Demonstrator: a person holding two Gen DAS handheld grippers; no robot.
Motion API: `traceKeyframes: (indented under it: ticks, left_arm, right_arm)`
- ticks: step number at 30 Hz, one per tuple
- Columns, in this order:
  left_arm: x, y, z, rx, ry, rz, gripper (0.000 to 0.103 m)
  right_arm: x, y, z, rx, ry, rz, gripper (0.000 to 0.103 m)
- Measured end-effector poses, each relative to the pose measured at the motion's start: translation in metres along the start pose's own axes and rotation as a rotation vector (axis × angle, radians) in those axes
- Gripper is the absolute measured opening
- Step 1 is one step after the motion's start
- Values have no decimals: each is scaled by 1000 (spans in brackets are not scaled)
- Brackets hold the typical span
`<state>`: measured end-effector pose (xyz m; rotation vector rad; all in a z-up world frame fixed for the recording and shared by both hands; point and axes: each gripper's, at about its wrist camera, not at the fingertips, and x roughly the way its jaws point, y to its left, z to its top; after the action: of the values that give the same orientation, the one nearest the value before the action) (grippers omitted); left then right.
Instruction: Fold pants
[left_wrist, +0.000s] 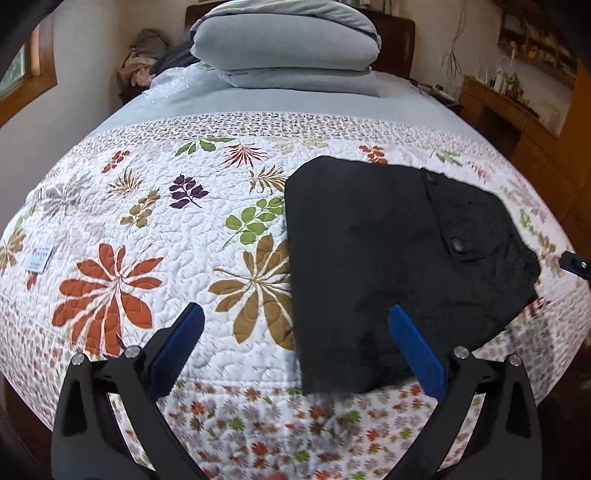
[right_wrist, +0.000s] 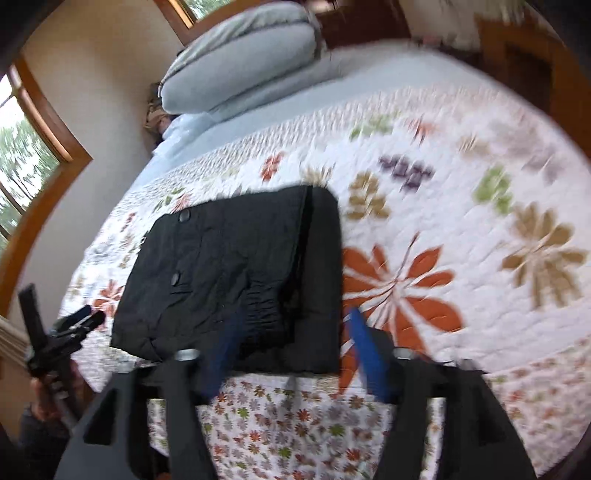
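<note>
- Two tongs show, one per hand; the left tongs (left_wrist: 295, 328) hang spread wide above the near edge of the bed, their blue pads (left_wrist: 415, 352) apart and holding nothing; one pad sits over the quilt (left_wrist: 147, 206), the other over the near part of the pants (left_wrist: 388, 266).
- Black pants lie folded into a compact bundle on the quilt, flat, near the foot edge of the bed; in the left wrist view two round buttons (left_wrist: 458, 243) show on the upper layer, toward the bundle's right side.
- Right tongs (right_wrist: 291, 341) are also spread, empty, with blurred blue pads (right_wrist: 364, 350) hovering over the near edge of the pants (right_wrist: 229, 273); one pad is over the dark cloth, the other just beside its edge over the quilt (right_wrist: 461, 221).
- Left tongs (right_wrist: 79, 321) appear at the lower left of the right wrist view, beside the bundle and apart from it.
- Grey pillows (left_wrist: 284, 44) are stacked at the head of the bed, well apart from the pants; a wooden window frame (right_wrist: 48, 147) stands on the wall beside the bed.
</note>
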<state>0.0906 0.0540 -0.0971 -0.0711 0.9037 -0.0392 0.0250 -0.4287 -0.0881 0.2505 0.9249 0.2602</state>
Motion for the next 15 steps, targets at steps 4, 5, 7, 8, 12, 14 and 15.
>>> traceKeyframes:
  ticks: [4,5,7,8,12,14,15]
  left_arm:
    - [-13,-2,4,-30,-7,0,100]
    - [-18,-2,5,-40,-9,-5,100]
    - [-28,-2,7,-60,-24,-14,100]
    - [-33,-3,8,-67,-30,-18,100]
    - [-61,-11,12,-50,-50,-33,100]
    - [-73,-13,12,-33,-61,-34,100]
    - [-82,-15,11,-22,-72,-35,100]
  right_arm:
    - [-25,24,-1,-50,-52,-48,89]
    - [-29,32,-3,-60,-57,-48,91]
    - [-36,43,-3,-79,-75,-58,99]
    - [-37,49,-2,-95,-77,-55,100]
    - [-42,73,-3,-110,-76,-60,100]
    - [-47,83,-6,-123,-72,-55,100]
    - [-50,87,-8,-128,-73,-57,100]
